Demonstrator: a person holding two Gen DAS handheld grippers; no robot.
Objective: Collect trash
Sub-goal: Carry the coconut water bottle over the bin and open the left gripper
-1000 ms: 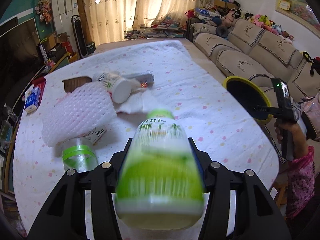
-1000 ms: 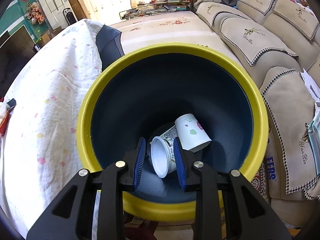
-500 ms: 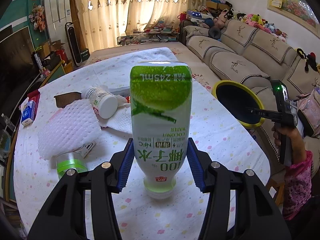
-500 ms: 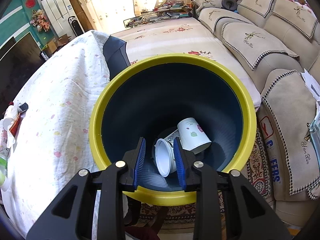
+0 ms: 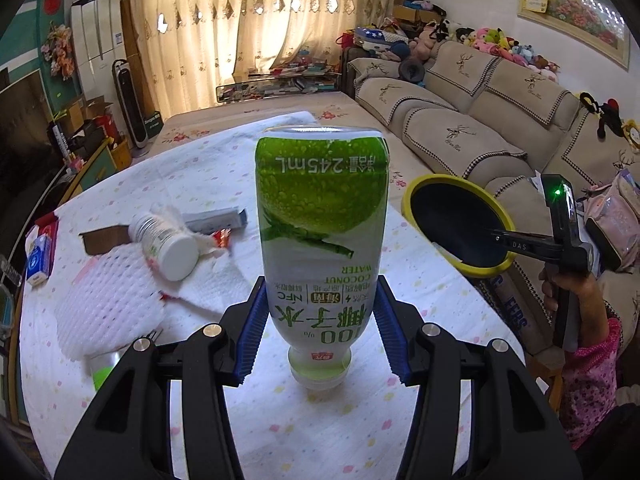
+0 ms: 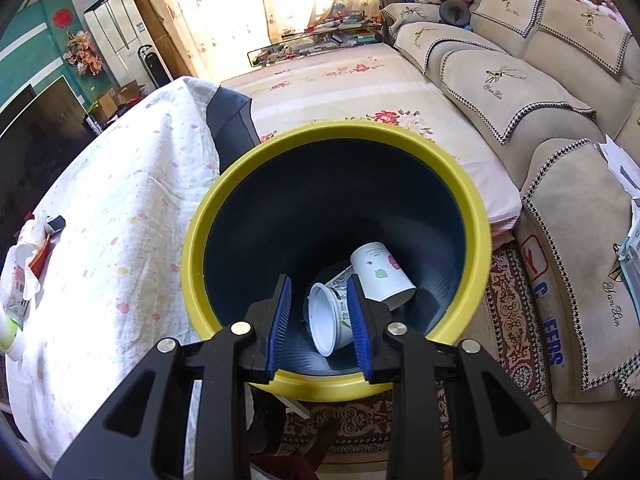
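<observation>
Left wrist: left tool [image 5: 322, 326] clenches bottle [image 5: 322, 236] upside down above worktop [image 5: 208, 184].
Right wrist: right tool [image 6: 320, 320] pinches bin [image 6: 336, 388] rim beside worktop.
Risk: smooth bottle may slip; drop may miss bin.

**Two wrist views, one shared bin**

The left wrist camera looks forward over the table [image 5: 420, 292], bin [image 5: 416, 194] off to the tool's right. The right wrist camera peers closely down into that bin [image 6: 192, 264], table leftward.
</observation>
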